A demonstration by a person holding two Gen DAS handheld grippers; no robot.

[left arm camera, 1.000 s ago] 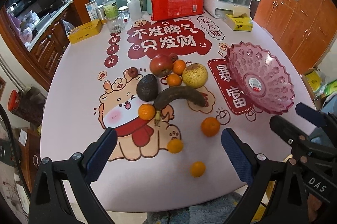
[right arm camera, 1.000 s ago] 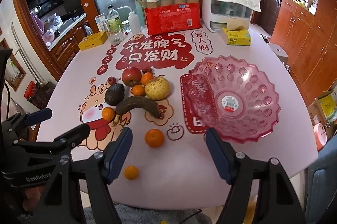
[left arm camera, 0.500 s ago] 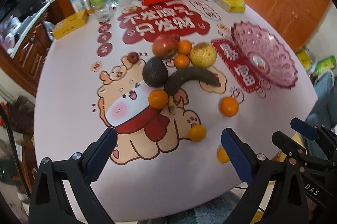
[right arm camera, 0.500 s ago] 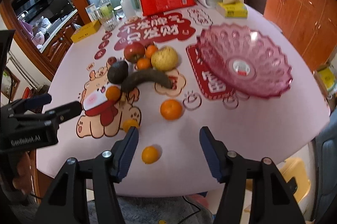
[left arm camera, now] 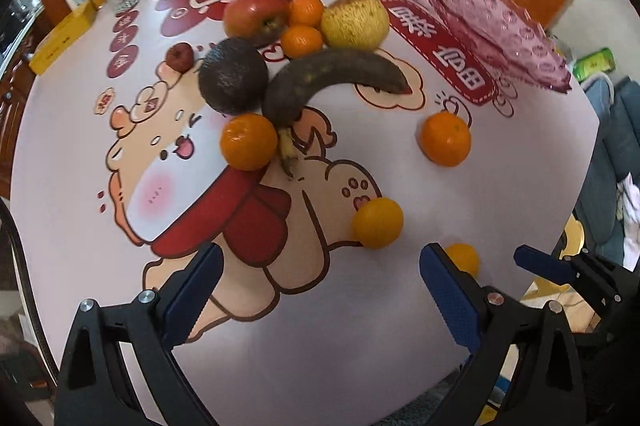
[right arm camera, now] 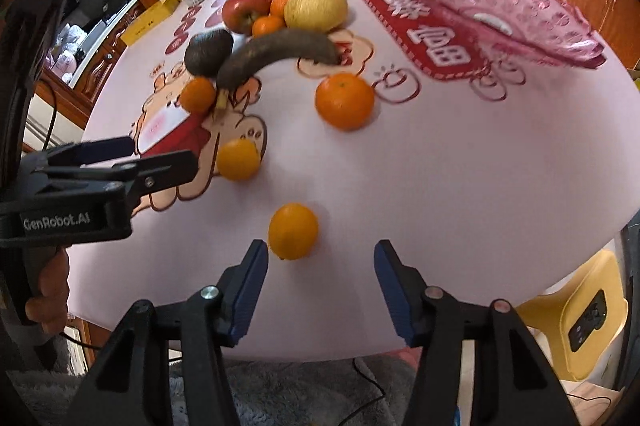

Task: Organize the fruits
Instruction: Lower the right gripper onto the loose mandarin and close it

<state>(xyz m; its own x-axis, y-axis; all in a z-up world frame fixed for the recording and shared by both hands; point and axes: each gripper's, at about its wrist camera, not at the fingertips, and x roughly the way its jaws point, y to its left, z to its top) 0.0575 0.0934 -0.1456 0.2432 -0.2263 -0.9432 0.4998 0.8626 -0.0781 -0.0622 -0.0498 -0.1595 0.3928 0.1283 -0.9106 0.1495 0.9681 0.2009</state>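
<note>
A pale bench [right arm camera: 460, 165] with red cartoon prints carries scattered fruit. The left gripper [left arm camera: 320, 294] hovers low, jaws wide and empty. The right gripper [right arm camera: 320, 286], jaws wide, sits just short of a small orange [right arm camera: 293, 231]. The pink bowl [right arm camera: 500, 1] stands far right.

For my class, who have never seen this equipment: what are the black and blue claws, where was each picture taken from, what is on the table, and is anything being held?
A person holds a two-finger gripper in each hand; there is no robot arm. Each picture comes from a fisheye camera on one gripper, looking along its fingers. The left gripper and right gripper are both open and hold nothing. On the table lie several oranges, a dark banana, an avocado, an apple, a yellow pear-like fruit and an empty pink bowl. One small orange lies just ahead of the right gripper.
</note>
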